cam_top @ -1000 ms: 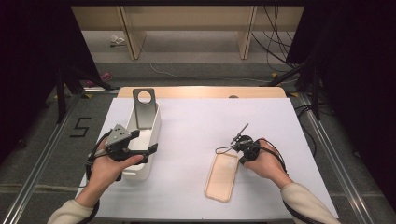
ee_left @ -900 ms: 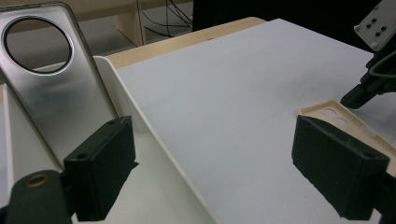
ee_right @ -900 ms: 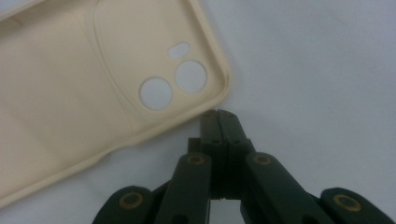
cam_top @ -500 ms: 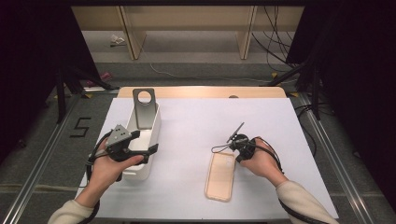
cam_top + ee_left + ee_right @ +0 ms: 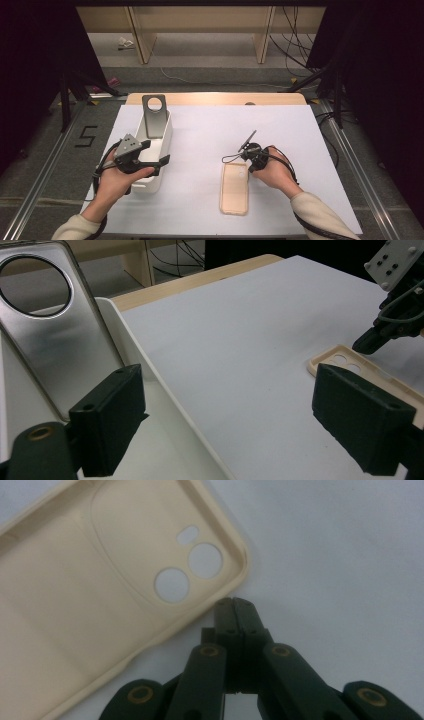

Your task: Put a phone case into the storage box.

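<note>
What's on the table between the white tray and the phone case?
Nothing: between the white tray and the phone case the white sheet is bare, as the high view and the left gripper view show.

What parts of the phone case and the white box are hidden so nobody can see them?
- Phone case: in the right gripper view its lower end is cut off by the picture's edges.
- White box: in the high view the left gripper and hand cover its near part.
- Metal plate leaning in the box: in the left gripper view a black jaw hides its bottom corner.
- Right gripper: whether its shut tips touch the case is unclear.
</note>
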{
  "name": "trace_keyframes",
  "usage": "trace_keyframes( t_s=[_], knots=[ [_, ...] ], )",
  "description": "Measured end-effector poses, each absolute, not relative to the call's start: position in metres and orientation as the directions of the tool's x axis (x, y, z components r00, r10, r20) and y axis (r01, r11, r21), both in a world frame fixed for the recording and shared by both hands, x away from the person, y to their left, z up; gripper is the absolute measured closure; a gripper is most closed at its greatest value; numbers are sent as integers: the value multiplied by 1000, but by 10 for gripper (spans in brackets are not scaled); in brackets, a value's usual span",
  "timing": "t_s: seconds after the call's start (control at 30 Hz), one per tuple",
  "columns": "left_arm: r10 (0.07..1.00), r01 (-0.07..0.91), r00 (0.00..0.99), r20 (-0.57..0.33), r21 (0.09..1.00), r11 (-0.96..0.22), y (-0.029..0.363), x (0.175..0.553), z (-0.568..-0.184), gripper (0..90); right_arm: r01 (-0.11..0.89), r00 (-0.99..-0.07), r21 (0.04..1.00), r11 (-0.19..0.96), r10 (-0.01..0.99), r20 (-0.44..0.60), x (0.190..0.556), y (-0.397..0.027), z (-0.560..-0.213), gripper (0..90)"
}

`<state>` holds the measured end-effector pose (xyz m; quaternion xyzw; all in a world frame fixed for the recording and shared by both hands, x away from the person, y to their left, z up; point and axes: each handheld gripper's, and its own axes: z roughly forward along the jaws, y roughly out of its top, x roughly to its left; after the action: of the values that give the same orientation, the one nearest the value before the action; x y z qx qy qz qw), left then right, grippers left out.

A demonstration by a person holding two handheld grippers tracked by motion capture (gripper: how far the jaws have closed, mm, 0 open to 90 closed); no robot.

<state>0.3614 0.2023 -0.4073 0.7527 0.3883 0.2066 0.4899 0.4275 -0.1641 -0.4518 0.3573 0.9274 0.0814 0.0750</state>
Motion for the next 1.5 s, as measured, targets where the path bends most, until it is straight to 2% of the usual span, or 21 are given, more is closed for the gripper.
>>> trace_keyframes(
  t_s=[0.3, 0.47, 0.5, 0.6, 0.63, 0.67, 0.7, 0.77, 0.83, 0.87, 0.9, 1.0, 1.03, 1.17, 1.3, 1.5],
  knots=[
    [784, 379, 617, -65, 898, -223, 201, 361, -407, 135, 649, -733, 213, 730, 675, -84, 427, -163, -451, 895],
    [781, 377, 622, -61, 897, -230, 199, 360, -408, 135, 624, -742, 235, 745, 659, -120, 424, -168, -445, 778],
    [781, 377, 622, -61, 897, -230, 199, 360, -408, 135, 624, -742, 235, 745, 659, -120, 424, -168, -445, 778],
    [779, 377, 624, -61, 896, -232, 198, 360, -409, 135, 621, -732, 271, 735, 668, -136, 422, -173, -440, 640],
    [779, 376, 624, -59, 897, -233, 198, 359, -409, 135, 621, -724, 296, 726, 676, -139, 420, -177, -437, 536],
    [779, 376, 624, -59, 897, -233, 198, 359, -409, 135, 621, -724, 296, 726, 676, -139, 420, -177, -437, 536],
    [779, 376, 625, -61, 897, -231, 198, 359, -409, 135, 616, -718, 336, 712, 683, -133, 418, -181, -436, 437],
    [777, 375, 627, -60, 897, -234, 197, 359, -409, 135, 615, -716, 354, 705, 687, -123, 416, -183, -435, 406],
    [776, 376, 628, -58, 896, -237, 196, 358, -410, 137, 615, -710, 385, 688, 696, -110, 414, -189, -434, 320],
    [775, 377, 629, -59, 895, -237, 196, 358, -410, 137, 612, -704, 434, 661, 705, -81, 412, -195, -434, 251],
    [775, 376, 630, -57, 895, -239, 196, 358, -411, 137, 612, -704, 434, 661, 705, -81, 412, -195, -434, 251],
    [774, 375, 631, -59, 896, -238, 195, 358, -411, 136, 594, -697, 535, 601, 716, -30, 405, -210, -431, 188],
    [773, 376, 631, -61, 896, -237, 195, 358, -411, 136, 594, -697, 535, 601, 716, -30, 405, -210, -431, 188],
    [772, 378, 633, -63, 895, -237, 195, 358, -412, 136, 572, -671, 639, 514, 742, 4, 394, -229, -427, 185],
    [768, 375, 637, -64, 896, -236, 194, 358, -412, 136, 569, -652, 677, 466, 758, 26, 386, -242, -425, 174],
    [765, 373, 641, -65, 897, -236, 193, 357, -412, 136, 581, -642, 676, 453, 766, 38, 375, -251, -426, 173]
  ],
)
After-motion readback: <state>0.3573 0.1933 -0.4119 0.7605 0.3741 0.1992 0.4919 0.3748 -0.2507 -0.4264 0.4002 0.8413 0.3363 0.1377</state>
